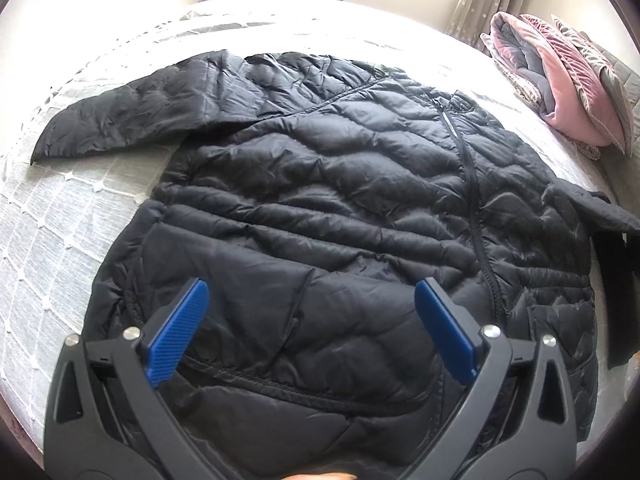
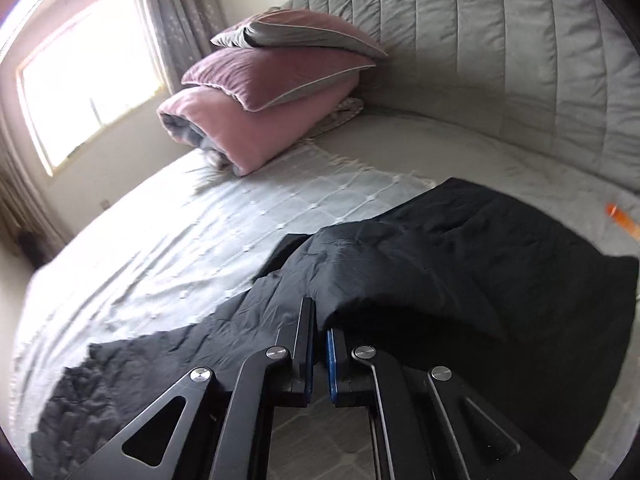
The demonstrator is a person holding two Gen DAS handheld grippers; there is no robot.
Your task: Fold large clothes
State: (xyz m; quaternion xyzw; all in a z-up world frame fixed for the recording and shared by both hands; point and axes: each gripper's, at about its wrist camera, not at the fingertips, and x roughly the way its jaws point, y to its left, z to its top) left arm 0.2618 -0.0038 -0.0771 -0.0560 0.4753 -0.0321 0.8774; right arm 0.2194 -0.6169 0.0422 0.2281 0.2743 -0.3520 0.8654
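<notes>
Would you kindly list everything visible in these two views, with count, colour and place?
Black quilted puffer jacket: one, black, spread front-up on the bed, zip closed; one sleeve lifted in the right gripper.
Bed with pale grey checked cover: one, grey-white, under the jacket.
Grey padded headboard: one, grey, behind the bed.
Pink and grey pillows and folded duvet: one stack, pink and grey, by the headboard near the window.
Window: one, bright, far wall.
Grey curtain: one, grey, beside the window.
Orange object: one, blurred, at the bed's edge; cannot identify.
Left gripper: one, black with blue pads, open above the jacket's hem.
Right gripper: one, black with blue pads, shut on the jacket's sleeve.
</notes>
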